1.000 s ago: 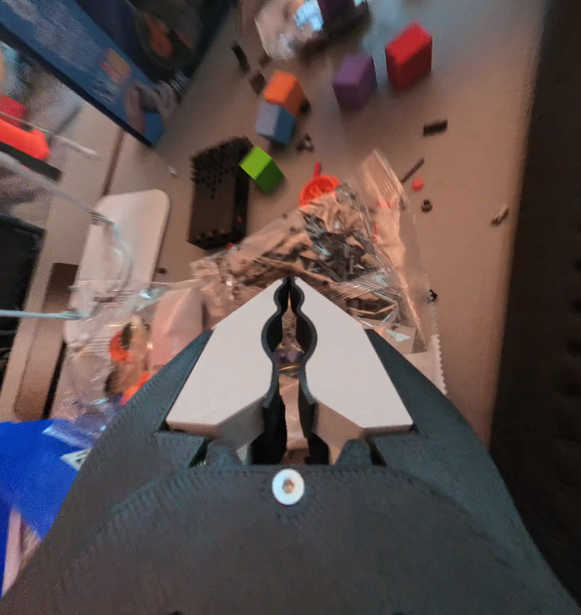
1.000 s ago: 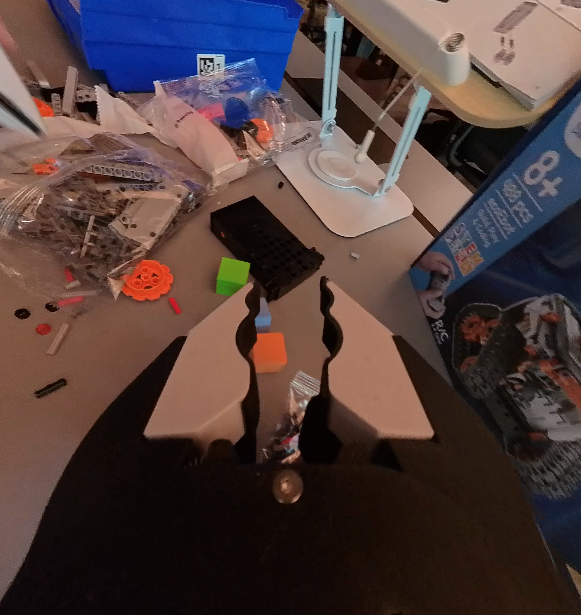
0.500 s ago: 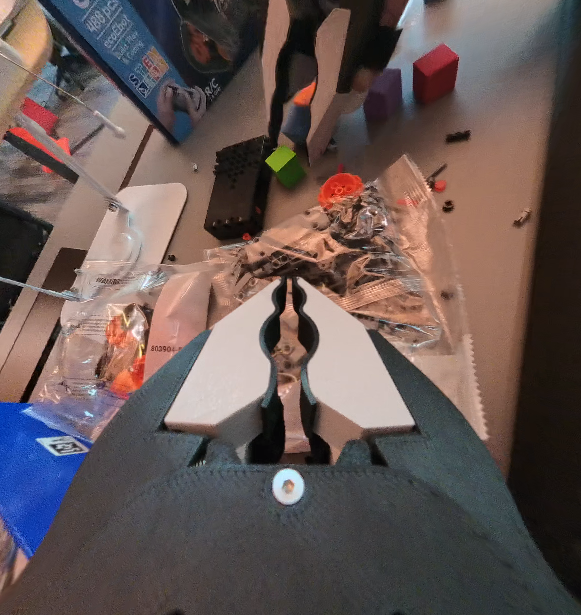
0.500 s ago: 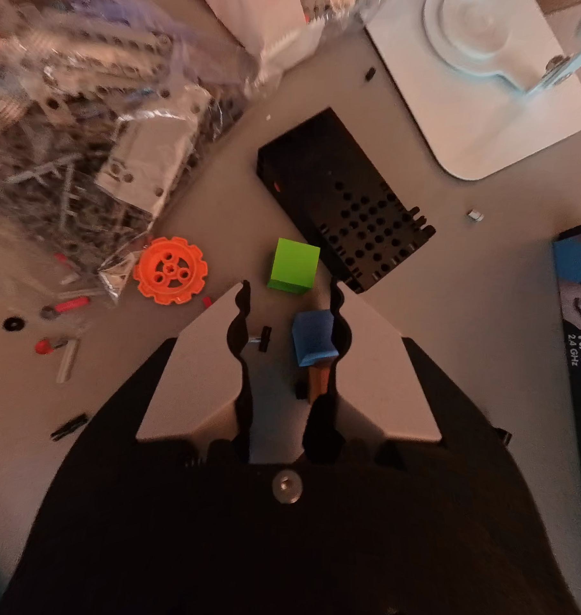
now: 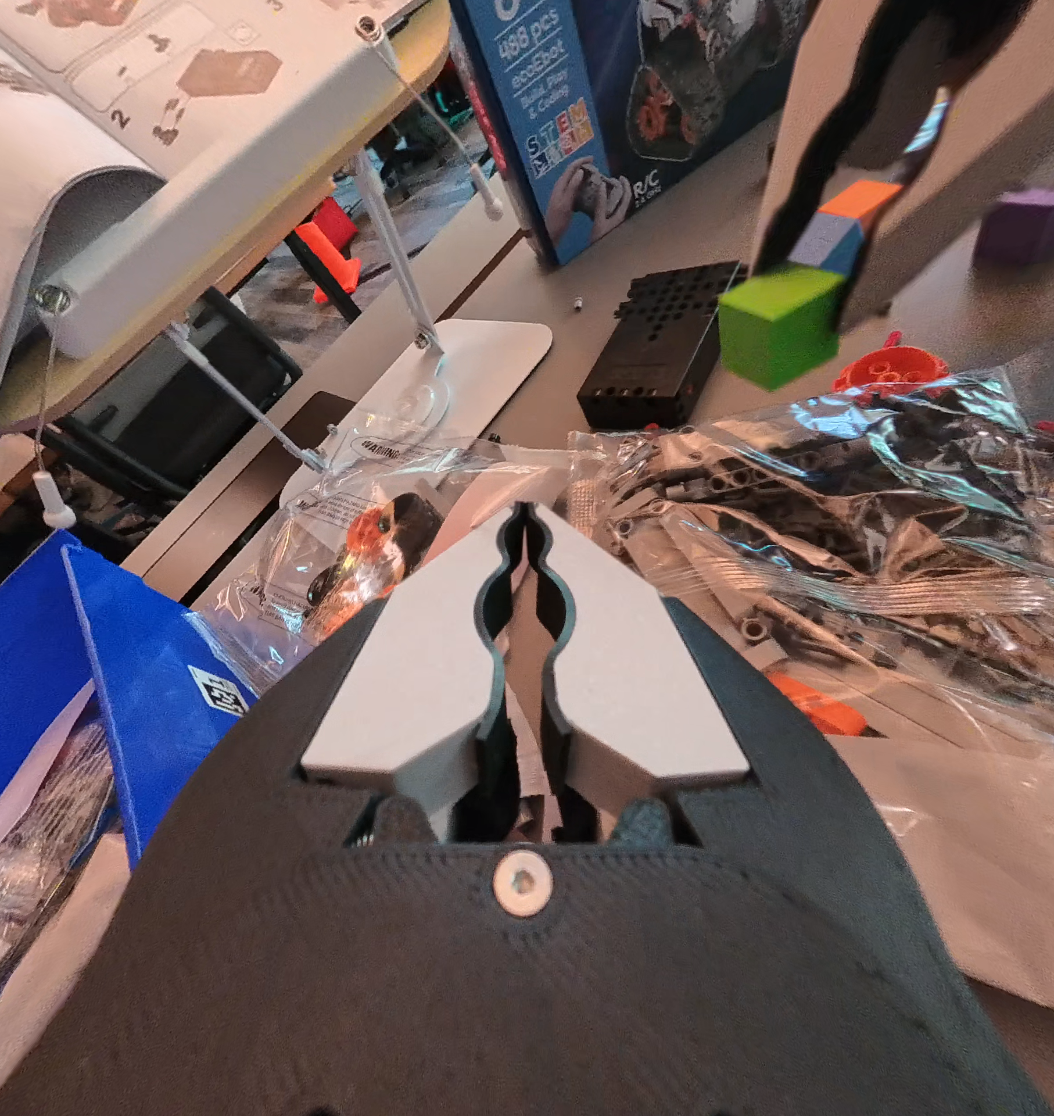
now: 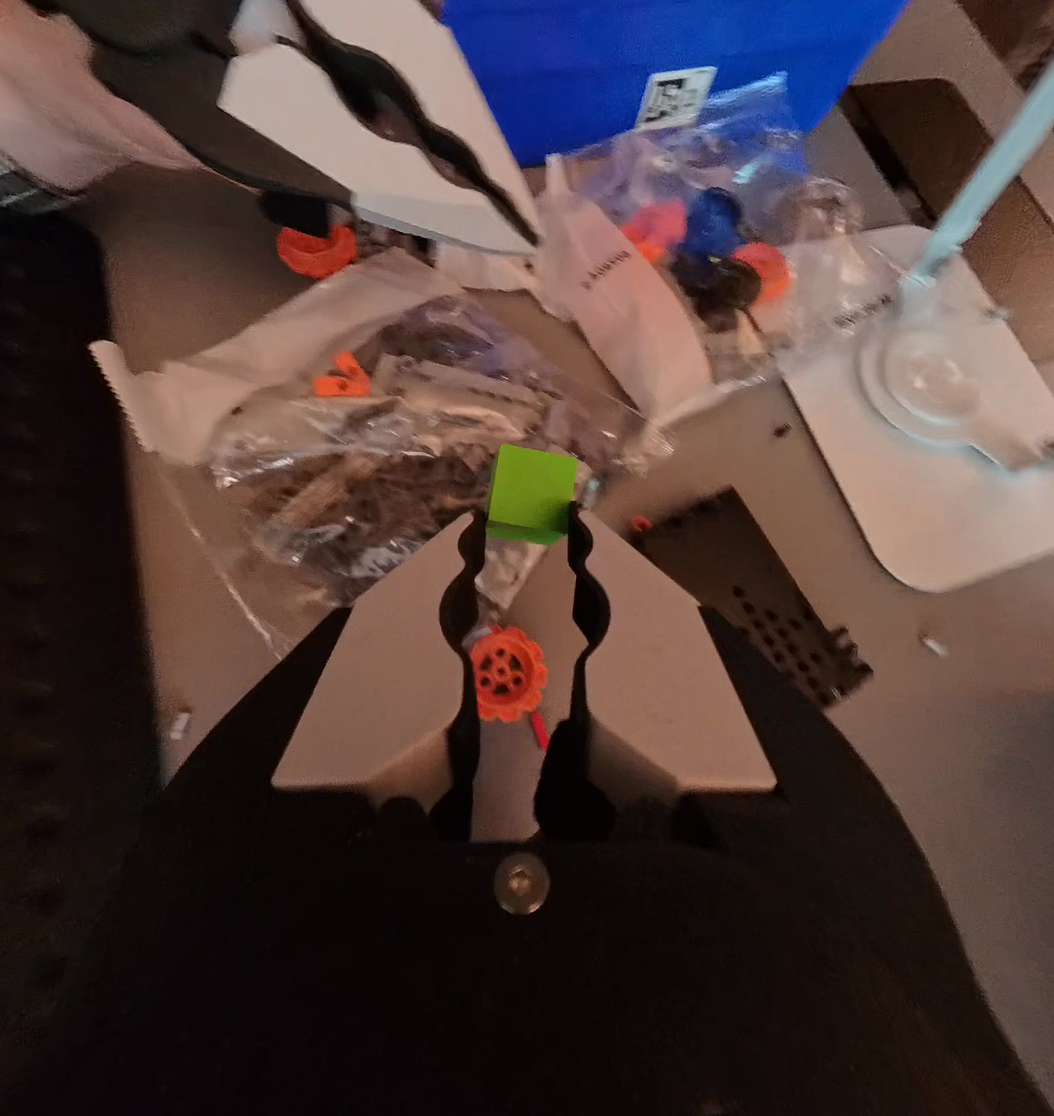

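Right wrist view: right hand-held gripper now grips the green cube, lifted off the desk; left hand-held gripper stays clenched, empty.

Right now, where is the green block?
The green block is pinched at the tips of the right gripper, lifted above the clear bag of grey parts, with the black holed brick just to its right.
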`<state>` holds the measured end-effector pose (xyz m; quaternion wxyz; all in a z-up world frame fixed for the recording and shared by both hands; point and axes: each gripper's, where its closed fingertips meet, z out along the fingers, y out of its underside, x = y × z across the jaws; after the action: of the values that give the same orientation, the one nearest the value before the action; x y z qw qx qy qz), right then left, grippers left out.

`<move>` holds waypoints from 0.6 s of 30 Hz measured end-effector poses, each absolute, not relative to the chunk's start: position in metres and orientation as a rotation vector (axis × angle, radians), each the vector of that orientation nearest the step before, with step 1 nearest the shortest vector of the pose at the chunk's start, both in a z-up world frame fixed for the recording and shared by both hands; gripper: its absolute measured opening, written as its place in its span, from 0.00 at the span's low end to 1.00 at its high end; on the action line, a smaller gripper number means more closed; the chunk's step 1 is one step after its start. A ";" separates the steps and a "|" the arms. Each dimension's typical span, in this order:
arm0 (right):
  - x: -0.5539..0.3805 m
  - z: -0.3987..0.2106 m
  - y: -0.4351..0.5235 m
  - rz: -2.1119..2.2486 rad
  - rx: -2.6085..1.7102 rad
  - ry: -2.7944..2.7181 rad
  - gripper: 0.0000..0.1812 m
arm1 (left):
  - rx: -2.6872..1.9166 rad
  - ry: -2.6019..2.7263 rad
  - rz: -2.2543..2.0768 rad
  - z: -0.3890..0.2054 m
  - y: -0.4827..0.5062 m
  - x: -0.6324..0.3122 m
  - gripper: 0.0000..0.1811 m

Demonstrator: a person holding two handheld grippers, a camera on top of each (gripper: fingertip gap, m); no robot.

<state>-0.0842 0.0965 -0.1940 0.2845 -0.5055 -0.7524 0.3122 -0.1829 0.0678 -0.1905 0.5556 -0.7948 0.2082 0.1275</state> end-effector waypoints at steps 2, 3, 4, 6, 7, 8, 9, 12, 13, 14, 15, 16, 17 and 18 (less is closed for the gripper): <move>-0.095 -0.201 0.078 0.819 -1.334 -2.084 0.14 | -1.879 0.499 0.325 -0.193 0.068 -0.184 0.00; -0.100 -0.207 0.072 0.811 -1.338 -2.118 0.14 | -1.883 0.505 0.333 -0.195 0.068 -0.184 0.00; -0.105 -0.215 0.067 0.806 -1.354 -2.147 0.14 | -1.883 0.511 0.340 -0.196 0.068 -0.183 0.00; -0.111 -0.232 0.060 0.787 -1.402 -2.197 0.14 | -1.893 0.525 0.359 -0.199 0.068 -0.183 0.00; -0.114 -0.234 0.057 0.811 -1.425 -2.194 0.14 | -1.895 0.530 0.368 -0.200 0.068 -0.183 0.00; -0.115 -0.234 0.056 0.829 -1.452 -2.193 0.13 | -1.895 0.530 0.375 -0.201 0.068 -0.184 0.00; -0.115 -0.234 0.056 0.818 -1.458 -2.202 0.13 | -1.894 0.530 0.372 -0.200 0.068 -0.184 0.00; -0.115 -0.228 0.052 0.823 -1.428 -2.203 0.14 | -1.889 0.520 0.357 -0.199 0.068 -0.184 0.00; -0.115 -0.228 0.049 0.830 -1.421 -2.211 0.14 | -1.890 0.520 0.361 -0.199 0.068 -0.184 0.00; -0.114 -0.230 0.048 0.816 -1.419 -2.221 0.14 | -1.890 0.522 0.357 -0.200 0.068 -0.183 0.00; -0.114 -0.234 0.049 0.789 -1.427 -2.235 0.15 | -1.891 0.524 0.352 -0.201 0.068 -0.183 0.00; -0.112 -0.239 0.049 0.771 -1.434 -2.257 0.18 | -1.891 0.528 0.357 -0.201 0.068 -0.182 0.00; -0.110 -0.242 0.048 0.769 -1.437 -2.273 0.23 | -1.894 0.530 0.368 -0.201 0.068 -0.183 0.00; -0.109 -0.241 0.048 0.771 -1.437 -2.268 0.27 | -1.896 0.530 0.376 -0.202 0.067 -0.184 0.00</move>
<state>-0.1091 0.0478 -0.2411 0.1732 -0.5067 -0.7997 0.2717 -0.1839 0.0672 -0.2020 0.5386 -0.7971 0.2229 0.1579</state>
